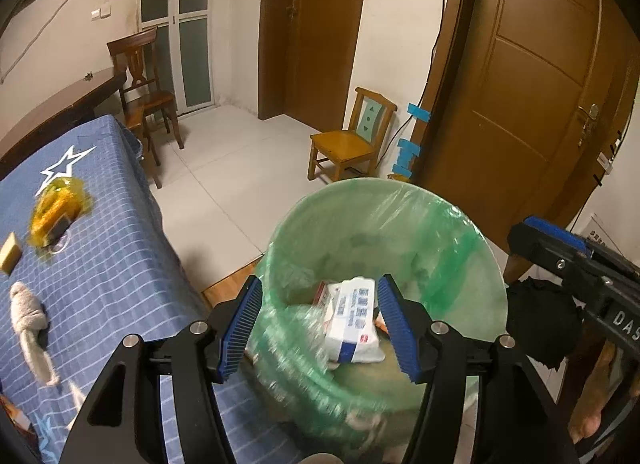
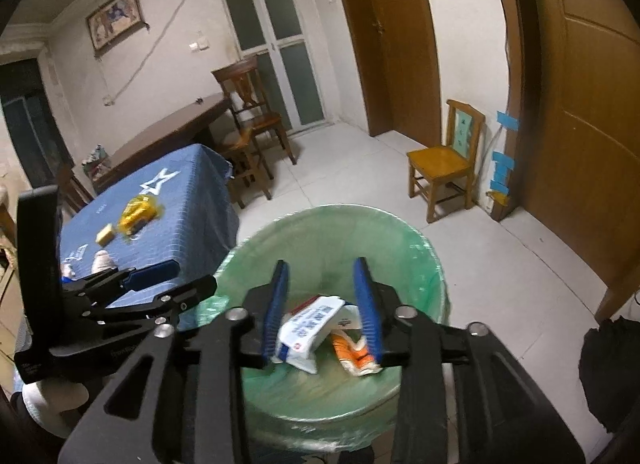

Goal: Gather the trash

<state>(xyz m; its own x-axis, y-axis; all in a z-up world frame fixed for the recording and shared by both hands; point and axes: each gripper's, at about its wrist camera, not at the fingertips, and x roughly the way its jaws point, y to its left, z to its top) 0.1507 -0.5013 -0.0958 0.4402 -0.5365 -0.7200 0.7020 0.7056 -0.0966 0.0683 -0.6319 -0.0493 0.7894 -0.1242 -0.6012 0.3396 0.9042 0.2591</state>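
A trash bin lined with a green bag (image 1: 460,232) (image 2: 424,248) stands beside the blue-clothed table (image 1: 104,248) (image 2: 192,191). A white and blue tissue pack (image 1: 352,320) (image 2: 312,328) lies inside it, with an orange wrapper (image 2: 352,356) beside it. My left gripper (image 1: 320,324) is open and empty above the bin's mouth. My right gripper (image 2: 322,312) is open and empty above the bin too. On the table lie a yellow plastic wrapper (image 1: 56,207) (image 2: 138,213), a yellow sponge (image 1: 10,252) (image 2: 105,234) and a crumpled grey-white cloth (image 1: 30,316) (image 2: 103,260).
A small wooden chair (image 1: 352,135) (image 2: 444,159) stands by the wall near brown doors (image 1: 532,75). A dark chair (image 1: 144,87) (image 2: 252,111) and a dark wooden table (image 2: 168,135) stand behind the blue table. The floor is pale tile (image 1: 240,167).
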